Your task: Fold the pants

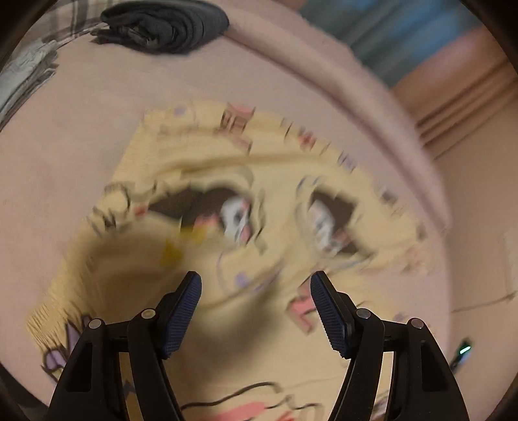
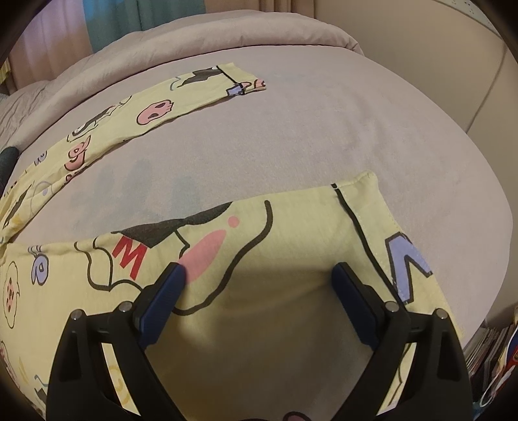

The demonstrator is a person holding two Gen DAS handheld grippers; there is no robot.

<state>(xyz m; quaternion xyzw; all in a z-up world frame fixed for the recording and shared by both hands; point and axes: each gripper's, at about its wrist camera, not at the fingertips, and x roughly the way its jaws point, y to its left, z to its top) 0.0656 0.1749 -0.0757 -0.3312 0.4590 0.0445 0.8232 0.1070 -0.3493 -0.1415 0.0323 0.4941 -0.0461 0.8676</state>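
Note:
Yellow cartoon-print pants (image 1: 207, 181) lie spread on a pinkish-grey bed. In the left wrist view, which is motion-blurred, the waist end lies bunched with dark openings, and my left gripper (image 1: 255, 281) is open just above the fabric, holding nothing. In the right wrist view one pant leg (image 2: 291, 233) lies flat under my right gripper (image 2: 259, 275), which is open and empty over the leg near its hem. The other leg (image 2: 136, 113) stretches away to the far left, apart from the near one.
The bed (image 2: 291, 136) has a rolled blanket edge (image 2: 200, 35) at the back. A folded dark garment (image 1: 165, 26) lies at the far edge, with plaid cloth (image 1: 64, 22) beside it. Stacked books or magazines (image 2: 489, 349) stand off the bed's right side.

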